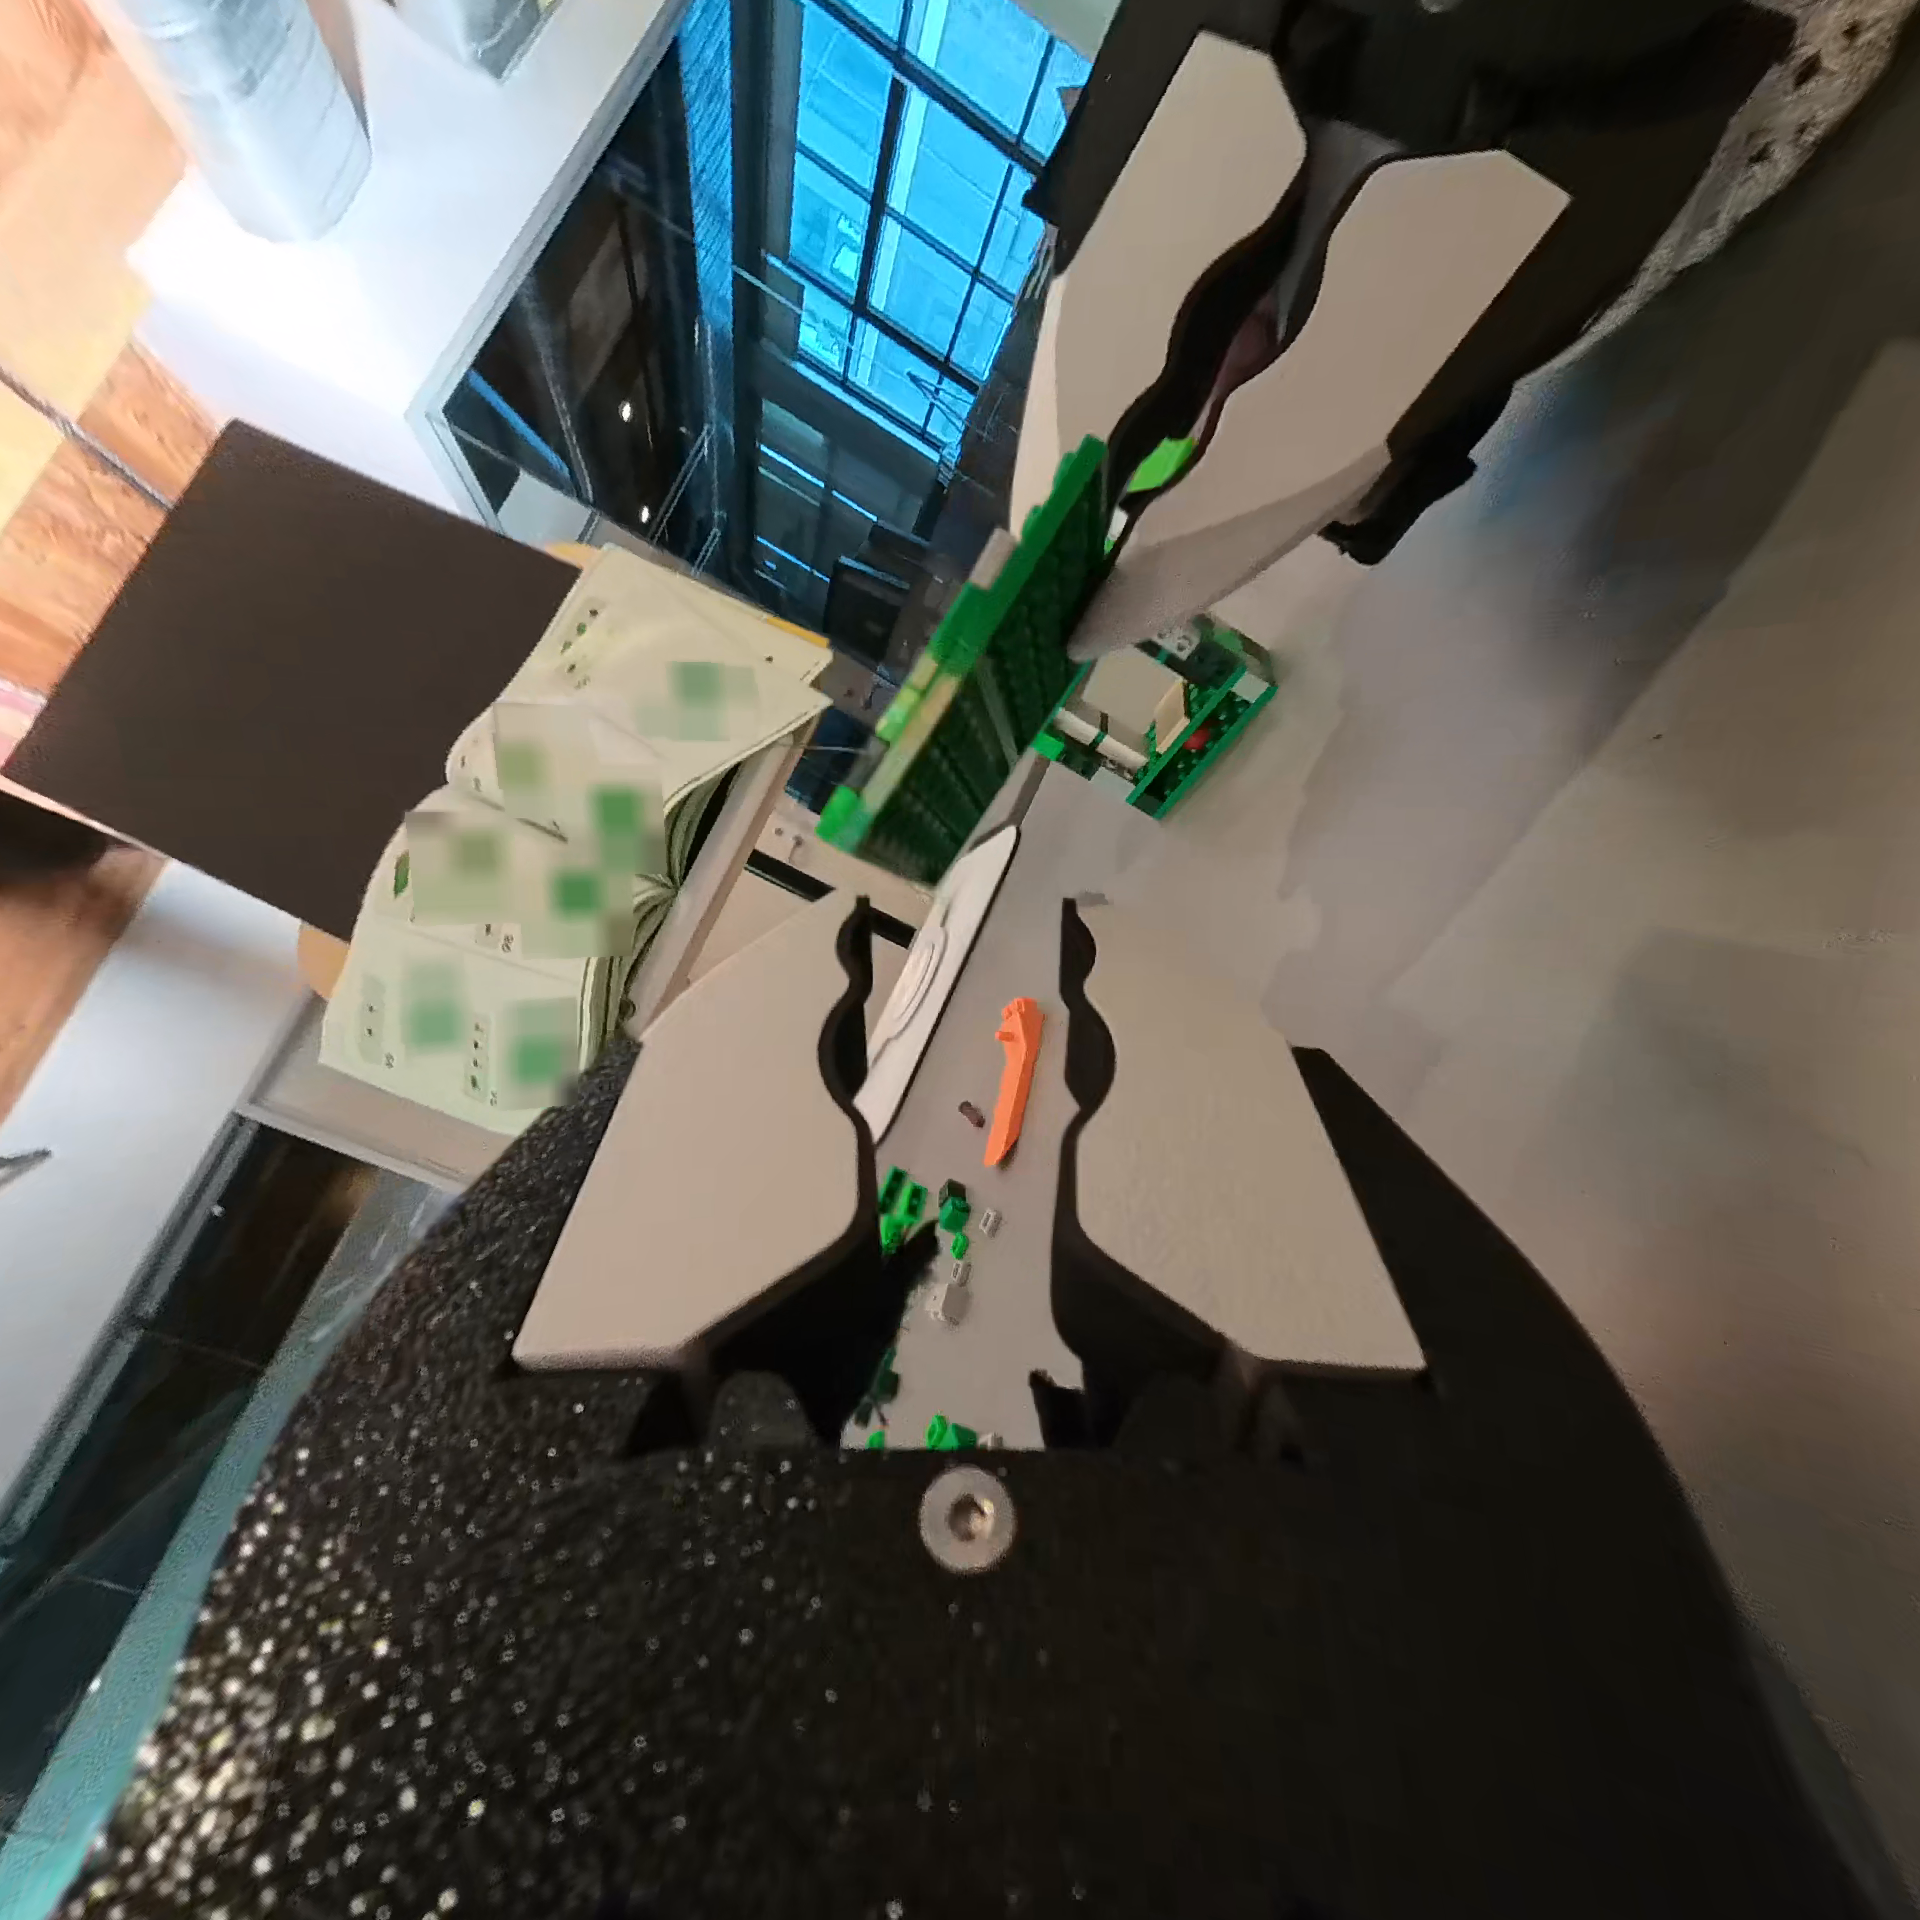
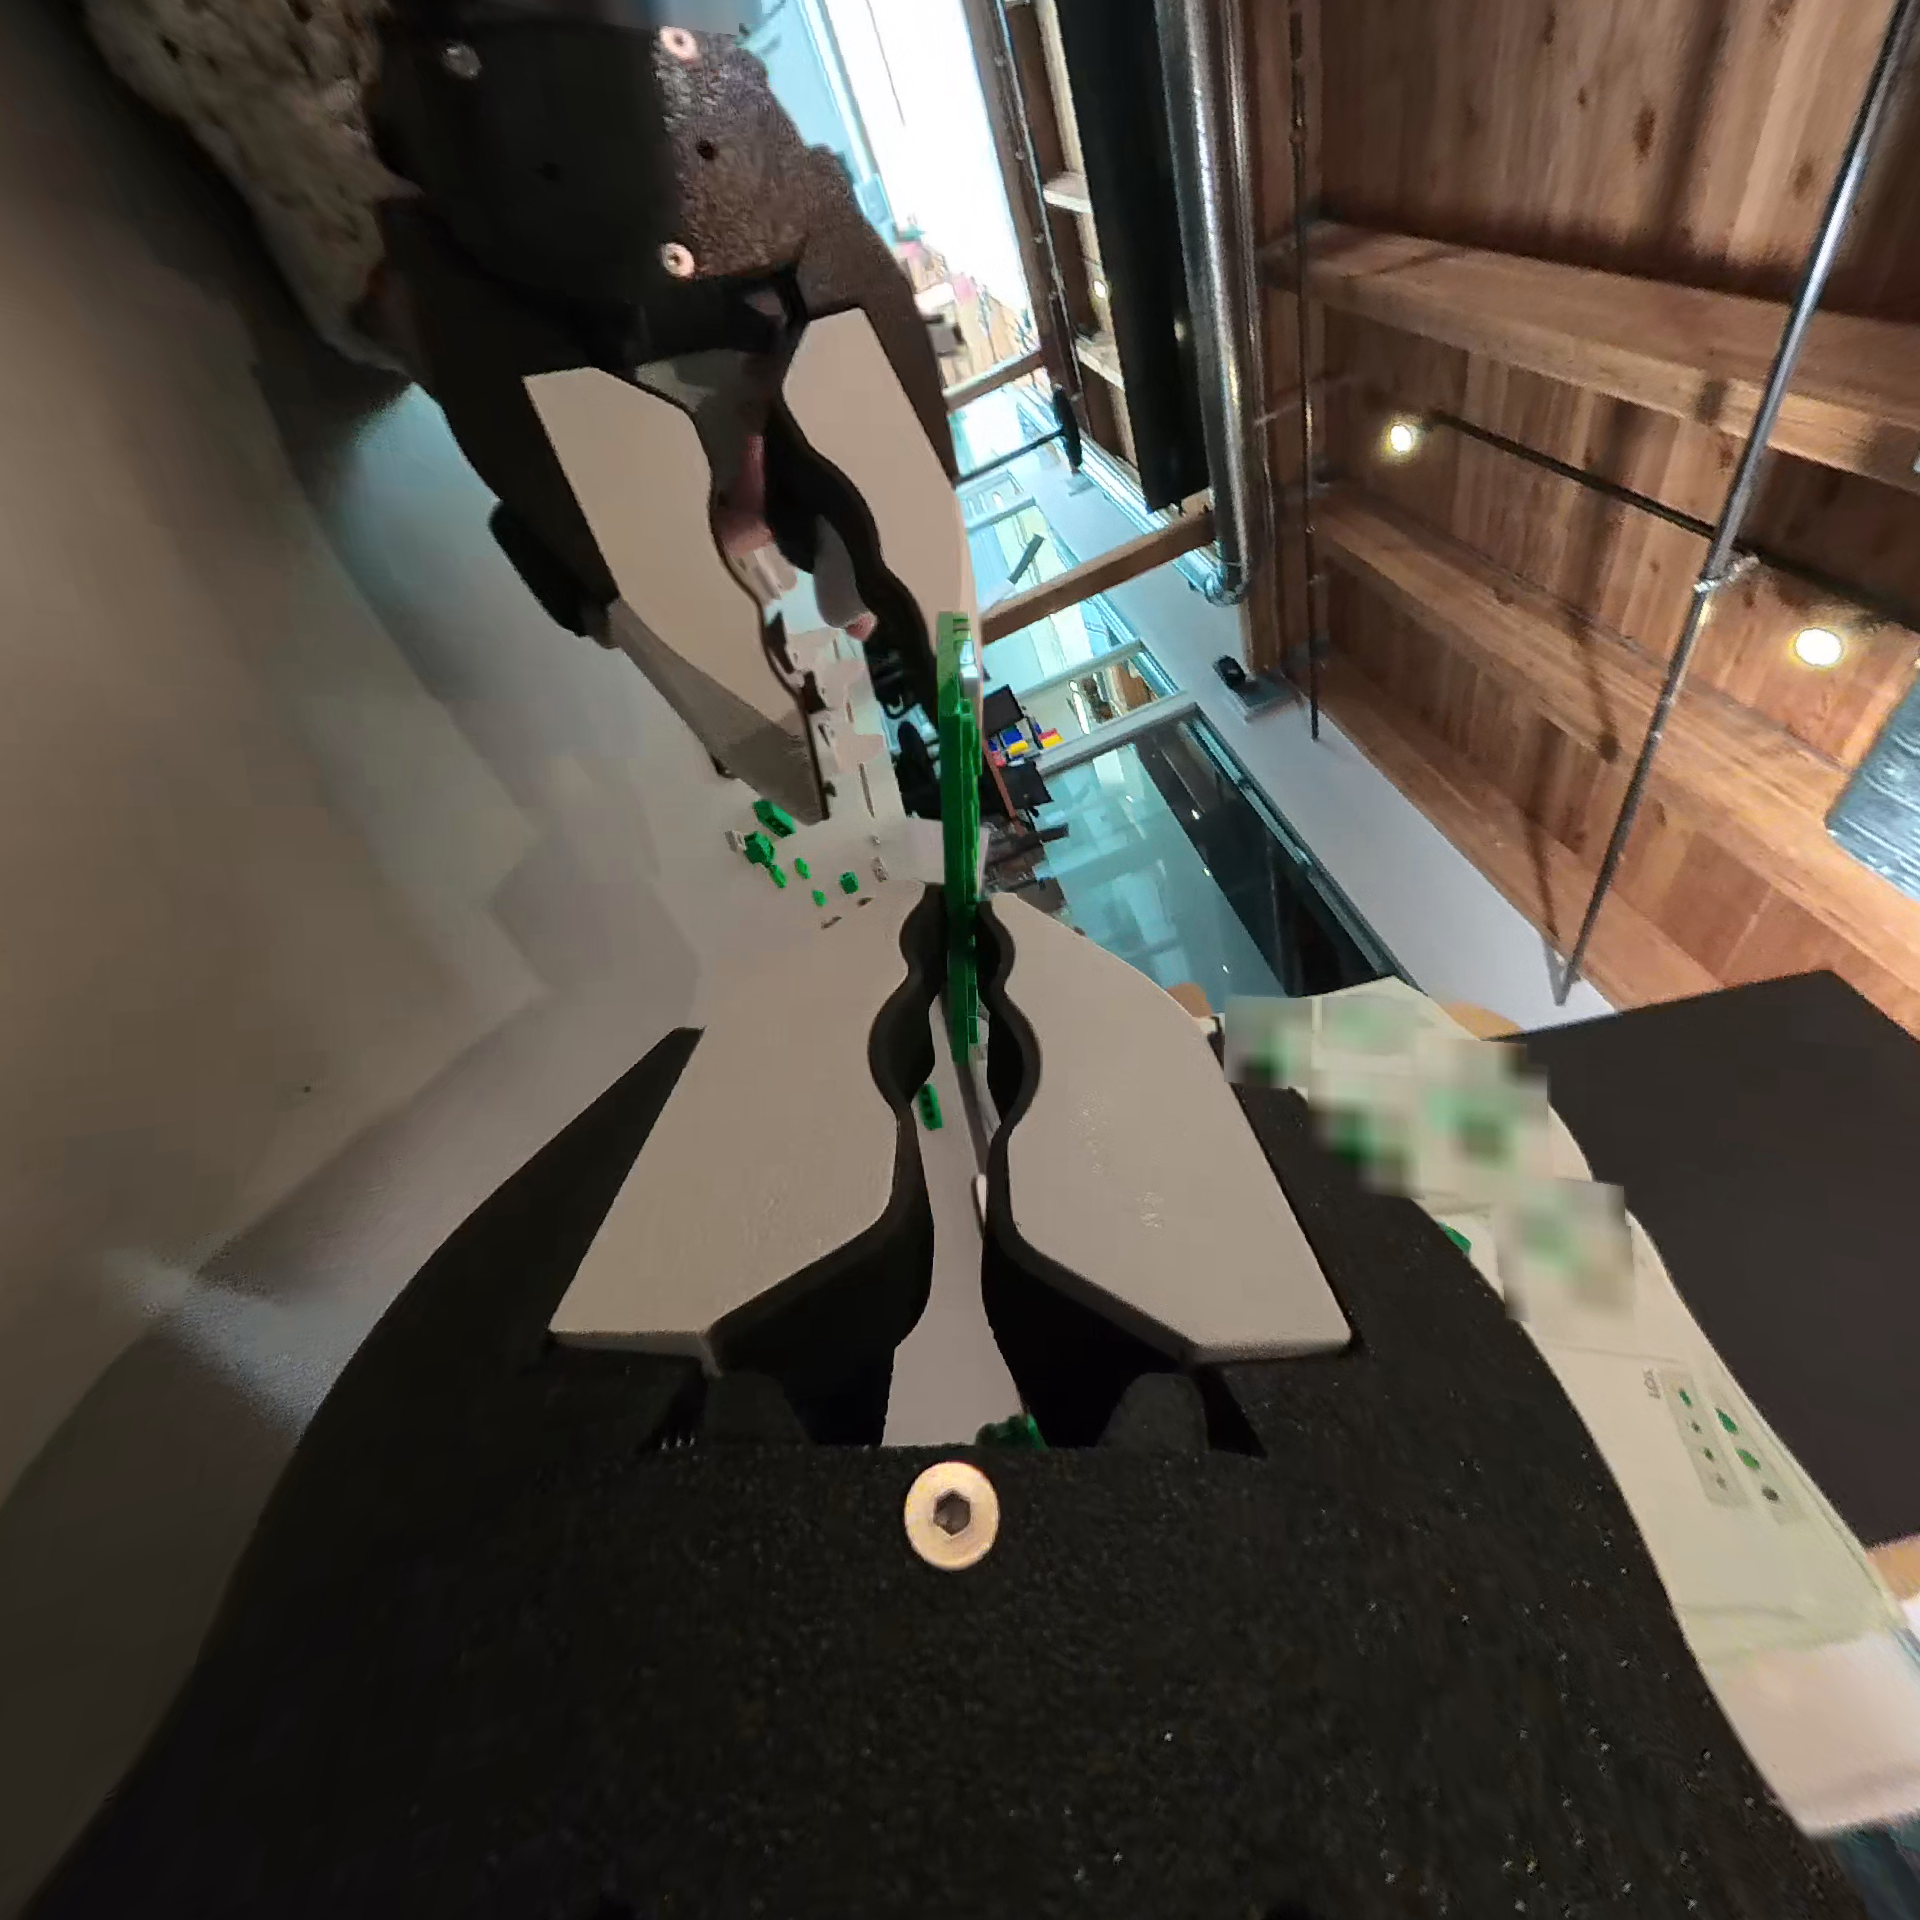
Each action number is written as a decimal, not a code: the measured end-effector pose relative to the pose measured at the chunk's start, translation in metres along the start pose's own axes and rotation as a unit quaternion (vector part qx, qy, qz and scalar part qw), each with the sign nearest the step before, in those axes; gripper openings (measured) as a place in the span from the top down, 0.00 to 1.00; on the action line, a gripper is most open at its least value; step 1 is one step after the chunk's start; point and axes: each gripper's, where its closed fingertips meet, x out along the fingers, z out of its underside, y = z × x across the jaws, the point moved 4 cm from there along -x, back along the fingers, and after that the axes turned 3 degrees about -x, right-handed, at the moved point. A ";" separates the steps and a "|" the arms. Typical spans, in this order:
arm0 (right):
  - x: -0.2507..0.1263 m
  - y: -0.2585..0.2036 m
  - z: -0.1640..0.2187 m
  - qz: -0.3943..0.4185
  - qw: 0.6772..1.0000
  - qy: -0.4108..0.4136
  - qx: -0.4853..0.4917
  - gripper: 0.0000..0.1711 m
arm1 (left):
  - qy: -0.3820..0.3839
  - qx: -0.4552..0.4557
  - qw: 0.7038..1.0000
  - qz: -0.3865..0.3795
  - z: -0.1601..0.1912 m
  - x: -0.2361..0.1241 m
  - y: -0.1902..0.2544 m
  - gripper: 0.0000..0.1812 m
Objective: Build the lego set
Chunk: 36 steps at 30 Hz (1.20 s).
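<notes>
My right gripper (image 2: 958,912) is shut on a green studded Lego plate (image 2: 958,790), which stands edge-on between its fingers, held up off the table. In the left wrist view the same plate (image 1: 966,717) hangs from the right gripper (image 1: 1086,566), which comes in from the top right; lighter green pieces line one edge of the plate. My left gripper (image 1: 961,920) is open and empty, just below the plate. It also shows at the upper left of the right wrist view (image 2: 883,727), open.
On the white table (image 1: 1195,935) lie an orange brick separator (image 1: 1016,1086) and several small green and white pieces (image 1: 951,1231). A partly built green model (image 1: 1195,727) stands beyond. An open instruction booklet (image 1: 540,862) and a black board (image 1: 281,675) are at the left.
</notes>
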 end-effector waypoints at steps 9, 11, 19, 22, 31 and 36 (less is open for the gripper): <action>0.015 0.026 0.000 0.053 0.996 -0.076 0.011 0.97 | 0.030 -0.183 0.982 -0.030 -0.009 0.001 -0.020 0.62; 0.021 0.030 -0.004 0.055 0.994 -0.092 0.013 0.97 | 0.044 -0.262 0.964 -0.032 -0.018 0.004 -0.023 0.48; 0.033 0.022 -0.015 0.050 0.993 -0.107 -0.030 0.97 | 0.086 -0.384 0.917 -0.061 -0.031 0.009 -0.031 0.46; 0.033 0.023 -0.018 0.057 0.992 -0.104 -0.036 0.97 | 0.086 -0.382 0.918 -0.067 -0.030 0.009 -0.031 0.50; 0.032 0.022 -0.024 0.061 0.992 -0.098 -0.042 0.97 | 0.110 -0.361 0.922 -0.090 -0.033 0.002 -0.036 0.58; 0.030 0.023 -0.029 0.070 0.994 -0.075 -0.034 0.97 | 0.132 -0.359 0.920 -0.083 -0.036 -0.002 -0.037 0.58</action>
